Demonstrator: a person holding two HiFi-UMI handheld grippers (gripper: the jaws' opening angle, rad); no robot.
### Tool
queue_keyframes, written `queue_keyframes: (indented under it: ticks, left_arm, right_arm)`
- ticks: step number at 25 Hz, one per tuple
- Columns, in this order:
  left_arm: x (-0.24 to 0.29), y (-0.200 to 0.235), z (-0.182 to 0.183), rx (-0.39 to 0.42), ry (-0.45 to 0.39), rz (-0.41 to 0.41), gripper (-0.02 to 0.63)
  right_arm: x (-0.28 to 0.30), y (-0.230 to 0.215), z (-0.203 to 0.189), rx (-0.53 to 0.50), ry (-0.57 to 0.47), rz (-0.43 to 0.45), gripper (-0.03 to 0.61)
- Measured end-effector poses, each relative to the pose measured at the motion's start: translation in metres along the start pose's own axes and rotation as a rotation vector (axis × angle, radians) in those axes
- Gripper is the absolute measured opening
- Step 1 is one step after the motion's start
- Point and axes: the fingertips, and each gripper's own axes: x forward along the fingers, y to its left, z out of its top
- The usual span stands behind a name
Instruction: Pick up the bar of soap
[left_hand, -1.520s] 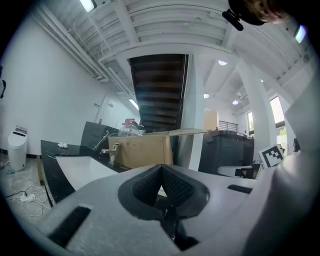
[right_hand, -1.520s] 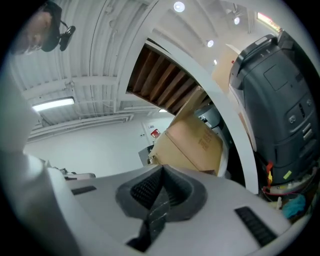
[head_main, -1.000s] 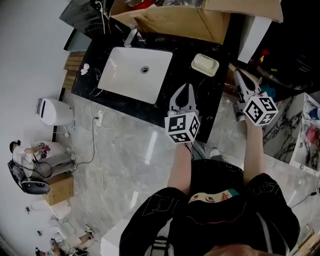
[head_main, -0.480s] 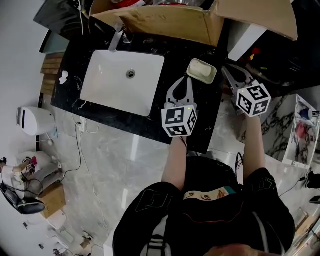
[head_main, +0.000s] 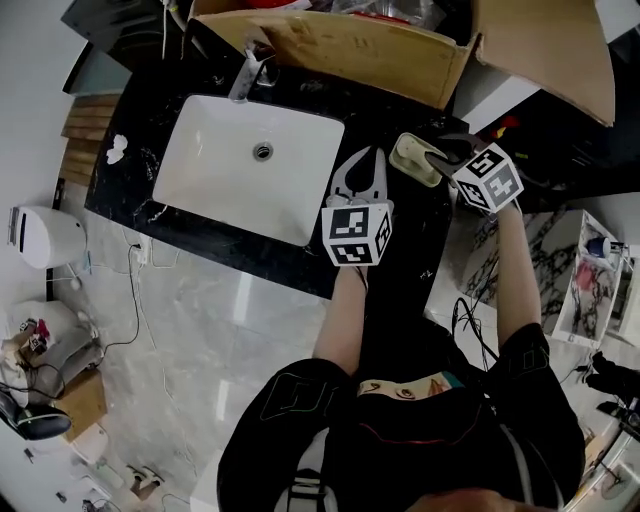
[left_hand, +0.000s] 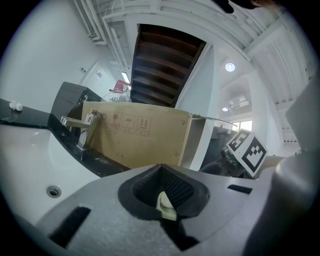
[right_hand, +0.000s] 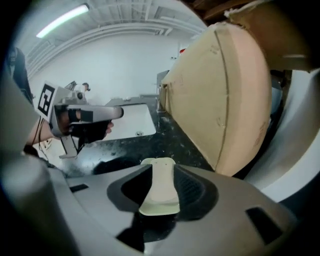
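The pale cream bar of soap (head_main: 412, 158) lies in its dish on the black counter (head_main: 405, 250), right of the sink. My right gripper (head_main: 428, 153) reaches in from the right with its fingers over the soap. Its jaws are opening. In the right gripper view the bar (right_hand: 160, 192) shows in the gap between the jaws of the right gripper (right_hand: 159, 180), with dark space on both sides. My left gripper (head_main: 367, 153) hovers over the counter just left of the dish, shut and holding nothing. The left gripper (left_hand: 165, 200) shows only a sliver of the soap (left_hand: 165, 206) past its closed tips.
A white sink (head_main: 225, 170) with a chrome faucet (head_main: 250, 72) fills the counter's left part. An open cardboard box (head_main: 370, 45) stands along the back edge, close behind the soap dish. Cables and a white appliance (head_main: 40, 235) are on the floor at the left.
My right gripper has swung left from beside the counter onto the soap dish, and its jaws have parted. The left gripper has stayed near the sink's right edge.
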Motion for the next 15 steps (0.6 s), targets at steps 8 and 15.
queue_keyframes:
  ticks: [8, 15]
  left_arm:
    - [-0.001, 0.049, 0.012, -0.021, -0.009, 0.052, 0.008]
    - [0.006, 0.063, 0.011, 0.029, 0.003, 0.060, 0.008]
  right_arm:
    - [0.040, 0.008, -0.023, -0.114, 0.320, 0.139, 0.189]
    - [0.061, 0.008, -0.033, -0.097, 0.442, 0.190, 0.215]
